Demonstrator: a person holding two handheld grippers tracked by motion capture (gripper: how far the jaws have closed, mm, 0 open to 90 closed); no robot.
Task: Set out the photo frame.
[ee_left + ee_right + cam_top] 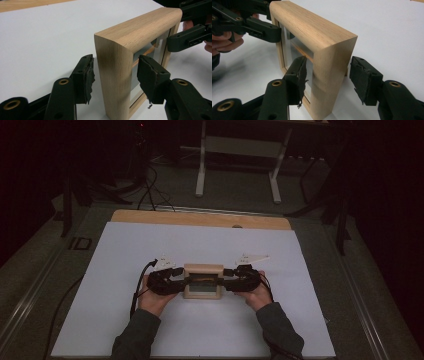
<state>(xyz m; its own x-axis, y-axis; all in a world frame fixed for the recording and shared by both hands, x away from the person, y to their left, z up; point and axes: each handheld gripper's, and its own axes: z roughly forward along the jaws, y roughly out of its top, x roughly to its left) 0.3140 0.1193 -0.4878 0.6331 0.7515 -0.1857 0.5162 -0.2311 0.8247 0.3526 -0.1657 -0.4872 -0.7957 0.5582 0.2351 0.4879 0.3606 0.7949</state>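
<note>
A small light-wood picture frame [202, 269] with a glass pane stands upright on the white sheet [150, 245]. My left gripper [181, 281] reaches in from the frame's left side. In the left gripper view the left gripper [116, 75] straddles the frame's near upright [115, 82], with a small gap at each pad. My right gripper [227, 280] comes in from the frame's right side. The right gripper [327, 77] straddles the other upright [327, 85] of the frame, and its pads also stand off the wood. Both grippers are open. A hand holds each one.
A bare wooden strip [200, 218] runs along the table's far edge beyond the sheet. White stand legs [201, 165] and dark cables [150, 190] lie on the floor behind. A cable [136, 290] trails from my left gripper across the sheet.
</note>
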